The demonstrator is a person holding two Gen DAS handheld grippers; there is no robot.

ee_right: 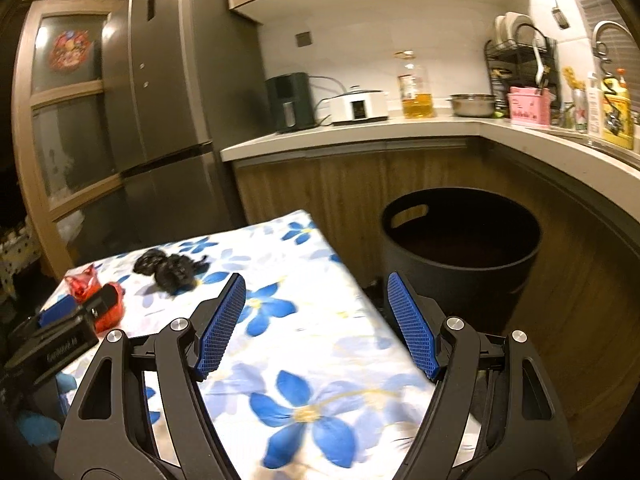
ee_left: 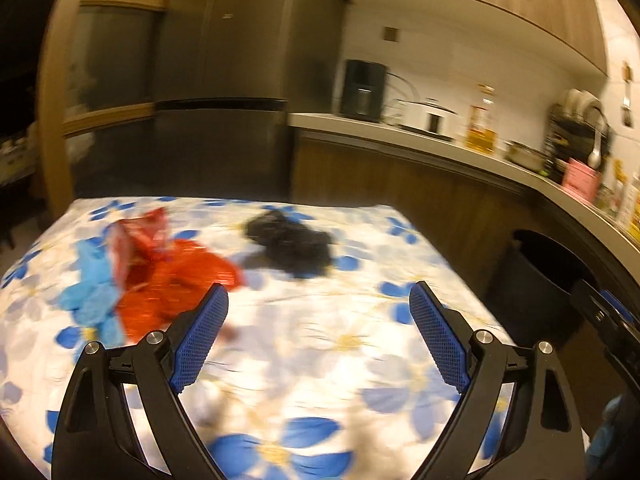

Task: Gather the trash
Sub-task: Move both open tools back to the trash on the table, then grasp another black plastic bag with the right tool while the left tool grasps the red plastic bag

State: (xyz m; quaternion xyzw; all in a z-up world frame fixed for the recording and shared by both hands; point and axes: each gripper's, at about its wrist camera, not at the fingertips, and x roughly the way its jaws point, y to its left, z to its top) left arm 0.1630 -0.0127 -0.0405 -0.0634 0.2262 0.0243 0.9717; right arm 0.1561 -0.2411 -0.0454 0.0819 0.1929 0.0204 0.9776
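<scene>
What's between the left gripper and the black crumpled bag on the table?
Only bare flowered tablecloth between the open left gripper and the black bag, per the left wrist view.

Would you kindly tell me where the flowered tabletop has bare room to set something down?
Free: the near half of the tablecloth, and its strip beside the black bin. Crowded: the far left, with red wrapper, blue scrap and black bag.

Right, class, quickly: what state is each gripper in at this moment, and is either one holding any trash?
Left gripper: open, holding nothing; the flowered tablecloth shows between its fingers.
Right gripper: open, holding nothing.
</scene>
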